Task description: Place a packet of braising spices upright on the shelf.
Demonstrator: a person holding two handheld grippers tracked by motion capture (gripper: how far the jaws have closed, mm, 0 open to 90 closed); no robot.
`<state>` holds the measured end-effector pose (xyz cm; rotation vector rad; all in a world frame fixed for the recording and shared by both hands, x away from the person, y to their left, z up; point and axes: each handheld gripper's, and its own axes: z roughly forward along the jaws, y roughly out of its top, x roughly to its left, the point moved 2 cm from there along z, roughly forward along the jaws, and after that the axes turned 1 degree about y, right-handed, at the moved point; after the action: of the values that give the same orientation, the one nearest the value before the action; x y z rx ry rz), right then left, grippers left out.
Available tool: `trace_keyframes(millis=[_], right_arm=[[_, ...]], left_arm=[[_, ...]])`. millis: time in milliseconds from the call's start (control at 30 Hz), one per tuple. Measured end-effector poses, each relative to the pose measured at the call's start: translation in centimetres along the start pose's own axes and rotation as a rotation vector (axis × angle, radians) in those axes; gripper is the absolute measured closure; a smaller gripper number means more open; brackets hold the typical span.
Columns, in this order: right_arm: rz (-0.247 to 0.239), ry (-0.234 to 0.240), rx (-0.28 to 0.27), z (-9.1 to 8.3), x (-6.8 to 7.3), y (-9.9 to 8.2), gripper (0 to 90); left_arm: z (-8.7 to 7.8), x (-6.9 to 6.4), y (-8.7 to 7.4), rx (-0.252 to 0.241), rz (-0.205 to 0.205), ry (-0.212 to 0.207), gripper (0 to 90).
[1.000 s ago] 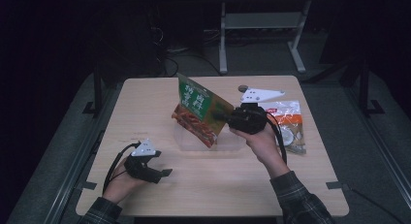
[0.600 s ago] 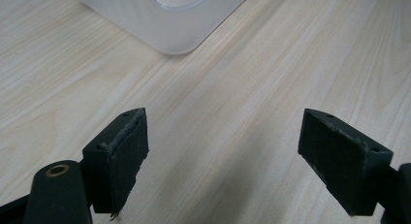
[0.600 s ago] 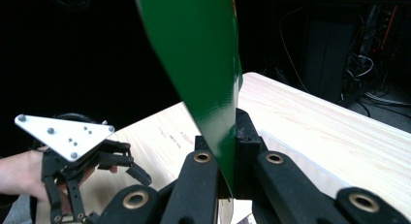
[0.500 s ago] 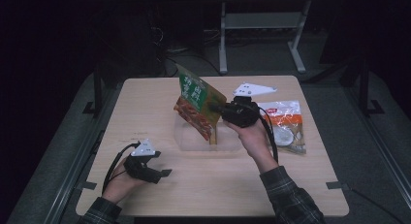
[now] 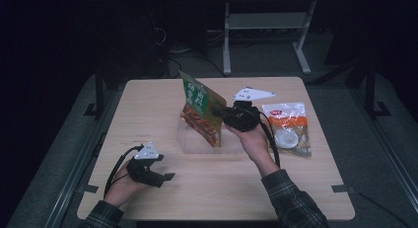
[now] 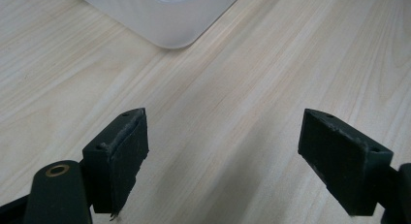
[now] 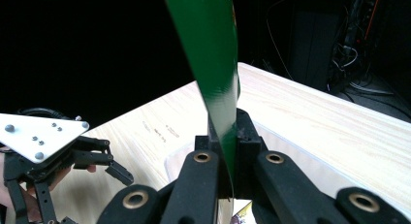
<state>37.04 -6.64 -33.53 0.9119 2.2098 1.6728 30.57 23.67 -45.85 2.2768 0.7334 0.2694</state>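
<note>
Right gripper [image 5: 220, 112] of mine pinches a green food pouch [image 5: 201, 108] above the clear tray [image 5: 197, 144]. Left gripper [image 6: 223, 151] gapes wide over bare table [image 6: 242, 88], its own view catching the tray's corner.

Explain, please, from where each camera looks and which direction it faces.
High view: sits above the person's side, looks forward and down on the table; both forearms, left gripper and right gripper show.
Left gripper view: rides on the left gripper, looks down at the wood and a corner of the clear box; its open jaws show.
Right gripper view: rides on the right gripper, looks across the table; its jaws pinch the green packet.
Shared: high and right gripper views both show the packet and left gripper.
</note>
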Motion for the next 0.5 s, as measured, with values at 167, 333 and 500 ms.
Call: trace_keyframes(millis=[167, 333, 500], right_arm=[[-0.010, -0.003, -0.001, 0.6, 0.0, -0.4, 89.5], [-0.018, -0.009, -0.003, 0.8, 0.0, -0.5, 89.5], [-0.015, -0.013, -0.004, 1.3, -0.1, -0.5, 89.5]], left_arm=[[0.1, -0.1, 0.0, -0.001, 0.000, -0.002, 17.6], [0.1, 0.0, 0.0, 0.006, 0.007, 0.000, 17.6], [0.2, -0.1, 0.0, 0.007, 0.010, 0.000, 17.6]])
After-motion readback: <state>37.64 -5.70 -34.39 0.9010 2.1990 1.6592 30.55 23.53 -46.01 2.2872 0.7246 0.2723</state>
